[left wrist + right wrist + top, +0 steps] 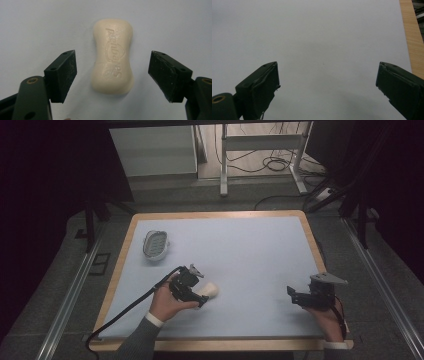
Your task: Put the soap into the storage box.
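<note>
Soap bar (pixel 112 56): cream, waisted, lying flat on the pale blue mat (pixel 250 255), at about 7 o'clock from the mat's centre.
Left gripper (pixel 112 75): released, jaws spread either side of the bar's near half, a gap on each side, pads not touching it.
Soap dish (pixel 155 244): white, at 10 o'clock from the bar, well apart.
Right gripper (pixel 327 82): released, jaws wide over bare mat, at 3 o'clock from the bar.
Hard to make out: embossed lettering on the bar reads upside down and unclear; in the high view the left gripper covers part of the bar.
</note>
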`<action>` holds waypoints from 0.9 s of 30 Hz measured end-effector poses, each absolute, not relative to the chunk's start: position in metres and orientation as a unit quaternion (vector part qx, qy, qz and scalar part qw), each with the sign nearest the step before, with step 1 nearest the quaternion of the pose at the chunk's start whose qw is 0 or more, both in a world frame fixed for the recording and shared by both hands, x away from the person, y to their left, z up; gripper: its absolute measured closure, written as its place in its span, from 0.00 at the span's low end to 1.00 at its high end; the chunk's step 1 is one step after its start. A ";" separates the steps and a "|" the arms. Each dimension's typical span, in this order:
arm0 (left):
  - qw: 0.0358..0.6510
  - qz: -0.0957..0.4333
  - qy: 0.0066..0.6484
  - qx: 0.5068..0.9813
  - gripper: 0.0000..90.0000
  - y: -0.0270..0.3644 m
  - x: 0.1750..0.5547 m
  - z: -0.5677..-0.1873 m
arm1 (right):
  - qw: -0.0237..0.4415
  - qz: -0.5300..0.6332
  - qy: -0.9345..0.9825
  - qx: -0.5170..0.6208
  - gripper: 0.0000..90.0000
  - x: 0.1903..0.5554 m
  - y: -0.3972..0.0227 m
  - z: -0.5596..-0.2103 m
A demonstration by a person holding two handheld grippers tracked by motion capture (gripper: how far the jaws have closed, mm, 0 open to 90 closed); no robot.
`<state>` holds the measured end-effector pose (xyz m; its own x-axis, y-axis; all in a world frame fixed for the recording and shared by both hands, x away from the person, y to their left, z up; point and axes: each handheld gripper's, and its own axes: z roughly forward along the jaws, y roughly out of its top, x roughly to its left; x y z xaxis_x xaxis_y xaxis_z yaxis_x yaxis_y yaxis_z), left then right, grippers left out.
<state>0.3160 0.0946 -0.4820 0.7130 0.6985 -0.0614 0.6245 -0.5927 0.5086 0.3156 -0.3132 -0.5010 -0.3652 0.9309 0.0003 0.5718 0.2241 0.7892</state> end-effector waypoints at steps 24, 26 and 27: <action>0.212 0.070 0.371 0.901 0.37 0.072 0.328 -0.504 | 0.247 0.355 0.746 0.506 0.05 0.317 -0.311 -0.504; 0.210 0.068 0.369 0.903 0.38 0.070 0.328 -0.507 | 0.247 0.354 0.747 0.506 0.05 0.318 -0.311 -0.504; 0.210 0.068 0.369 0.903 0.39 0.070 0.328 -0.507 | 0.246 0.354 0.747 0.506 0.05 0.318 -0.311 -0.504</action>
<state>0.3281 0.0705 -0.5066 0.7182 0.6951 -0.0326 0.6379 -0.6389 0.4300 0.3177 -0.3113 -0.5040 -0.3674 0.9300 -0.0088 0.5822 0.2374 0.7776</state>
